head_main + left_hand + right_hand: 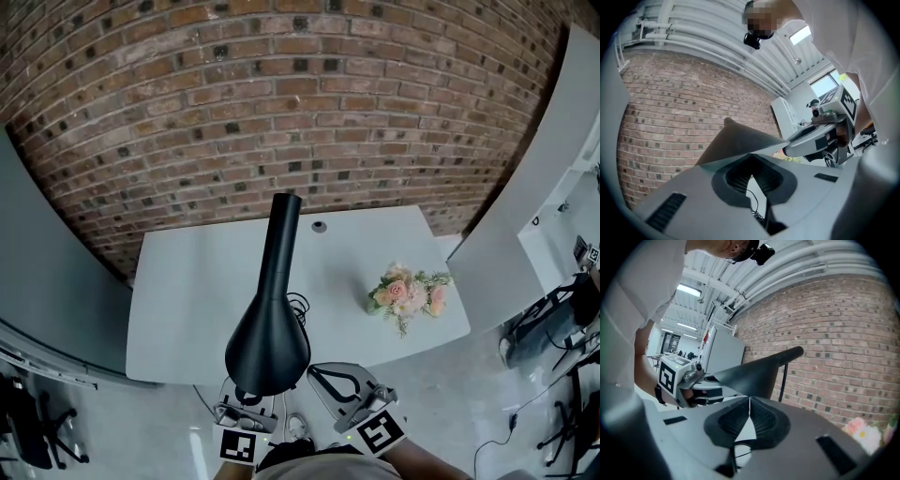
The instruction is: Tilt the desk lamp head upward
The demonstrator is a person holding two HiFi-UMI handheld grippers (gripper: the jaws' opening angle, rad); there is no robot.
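Note:
The black cone-shaped lamp head [270, 328] hangs over the white desk [187, 291], its wide mouth towards me and its narrow end towards the brick wall. My left gripper [246, 412] sits just under the mouth's near rim, partly hidden by it, jaws shut on nothing. In the left gripper view the lamp head [736, 140] rises right beyond the closed left gripper [752, 164]. My right gripper [323, 375] is shut and empty, its tips beside the rim's right side; I cannot tell if they touch. In the right gripper view the lamp head [754, 369] lies just past the right gripper [749, 401].
A bunch of pink flowers [408, 292] lies on the desk's right part. A coiled cable [298, 305] rests by the lamp, and a grommet hole [320, 226] is at the back edge. Brick wall [281, 94] behind; office chairs [37, 422] left, dark equipment [553, 319] right.

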